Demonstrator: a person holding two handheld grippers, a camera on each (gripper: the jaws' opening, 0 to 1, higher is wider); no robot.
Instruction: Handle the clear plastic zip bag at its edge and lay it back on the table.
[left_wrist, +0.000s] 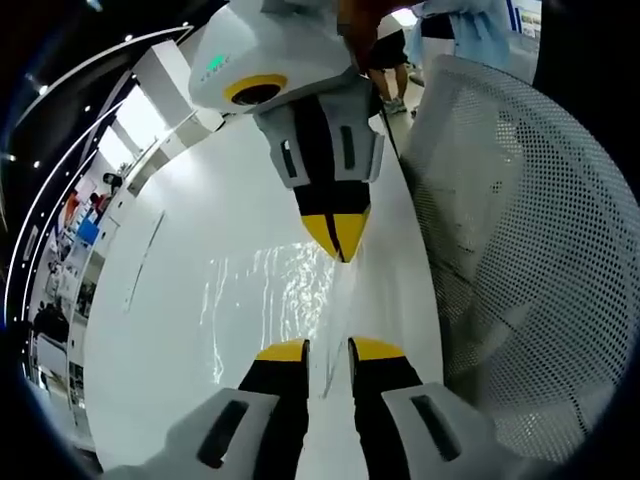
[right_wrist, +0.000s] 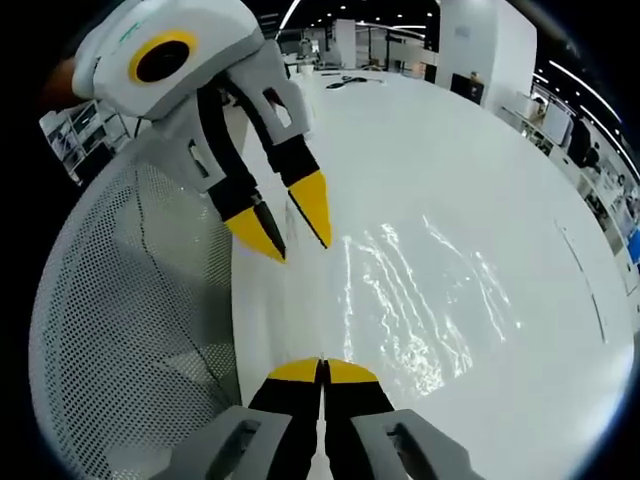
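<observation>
The clear plastic zip bag (right_wrist: 420, 300) was spread flat on the white table (right_wrist: 450, 150), ahead of both tongs. Its near edge was pinched by the closed right gripper (right_wrist: 322, 365). The left gripper (left_wrist: 328, 349) was held parted just above that edge, beside a mesh chair (left_wrist: 520, 250).

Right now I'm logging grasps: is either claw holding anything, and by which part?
The right claw is shut on the near edge of the clear zip bag lying on the white table. The left claw is open, holding nothing.
</observation>
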